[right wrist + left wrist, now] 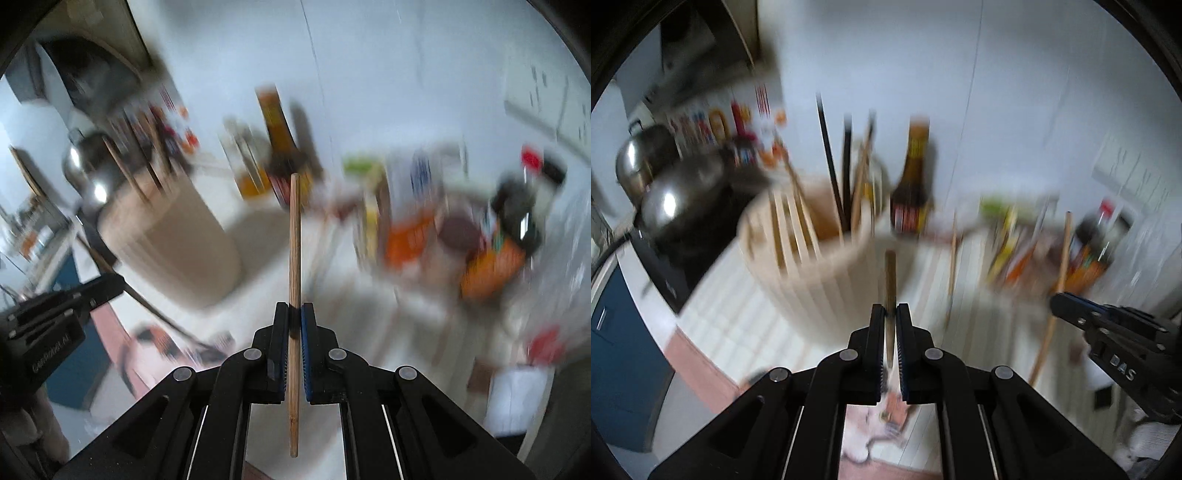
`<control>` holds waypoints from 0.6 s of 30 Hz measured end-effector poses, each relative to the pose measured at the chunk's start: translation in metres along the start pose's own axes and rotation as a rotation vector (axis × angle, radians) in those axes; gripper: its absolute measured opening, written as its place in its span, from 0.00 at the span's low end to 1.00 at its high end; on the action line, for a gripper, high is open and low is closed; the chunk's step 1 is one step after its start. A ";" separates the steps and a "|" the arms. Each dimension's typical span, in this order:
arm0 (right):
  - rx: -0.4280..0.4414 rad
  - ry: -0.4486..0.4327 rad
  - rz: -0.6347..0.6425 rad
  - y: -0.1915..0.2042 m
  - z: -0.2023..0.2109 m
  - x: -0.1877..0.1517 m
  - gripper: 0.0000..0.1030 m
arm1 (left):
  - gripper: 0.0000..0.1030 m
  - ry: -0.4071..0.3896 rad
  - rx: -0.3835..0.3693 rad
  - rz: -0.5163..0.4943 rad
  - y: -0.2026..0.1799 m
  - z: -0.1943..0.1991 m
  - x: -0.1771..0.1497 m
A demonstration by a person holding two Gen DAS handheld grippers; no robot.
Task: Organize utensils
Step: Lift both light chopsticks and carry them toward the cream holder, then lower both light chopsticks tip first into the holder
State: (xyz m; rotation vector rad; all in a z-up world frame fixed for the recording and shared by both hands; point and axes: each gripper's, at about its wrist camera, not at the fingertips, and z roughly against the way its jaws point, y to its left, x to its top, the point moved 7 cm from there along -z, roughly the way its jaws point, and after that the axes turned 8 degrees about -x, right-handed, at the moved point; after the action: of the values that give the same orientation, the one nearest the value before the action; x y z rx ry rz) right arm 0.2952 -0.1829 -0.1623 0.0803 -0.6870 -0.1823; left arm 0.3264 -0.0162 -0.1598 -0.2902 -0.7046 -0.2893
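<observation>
Both views are blurred. My left gripper (890,308) is shut on a wooden chopstick (889,280) that sticks up past its fingertips, just in front of a tall beige utensil holder (812,266) with several chopsticks standing in it. My right gripper (294,306) is shut on another wooden chopstick (294,240), held upright above the white counter. In the left wrist view the right gripper (1057,303) shows at the right edge with its chopstick (1056,291). The right wrist view has the left gripper (120,286) at its left edge, beside the holder (173,247).
Behind the holder stands a dark sauce bottle (911,184). Steel pots (679,192) sit on a black stove at the left. Packets and a second bottle (1093,240) crowd the counter's back right. A loose chopstick (952,266) lies on the white counter (746,314).
</observation>
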 end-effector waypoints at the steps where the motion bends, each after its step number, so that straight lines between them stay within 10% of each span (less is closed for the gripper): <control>1: 0.022 -0.040 0.001 0.007 0.013 0.021 0.06 | 0.04 -0.037 -0.015 0.009 0.000 0.014 0.016; 9: 0.135 -0.240 -0.019 0.057 0.061 0.148 0.06 | 0.04 -0.227 -0.014 0.027 0.025 0.080 0.127; 18: 0.195 -0.218 -0.032 0.117 0.008 0.187 0.06 | 0.04 -0.162 0.033 0.093 0.075 0.054 0.144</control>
State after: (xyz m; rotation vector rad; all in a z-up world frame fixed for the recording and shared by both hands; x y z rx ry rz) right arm 0.4485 -0.1041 -0.0236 0.2611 -0.9198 -0.1556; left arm 0.4256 0.0487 -0.0370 -0.3169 -0.8525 -0.1665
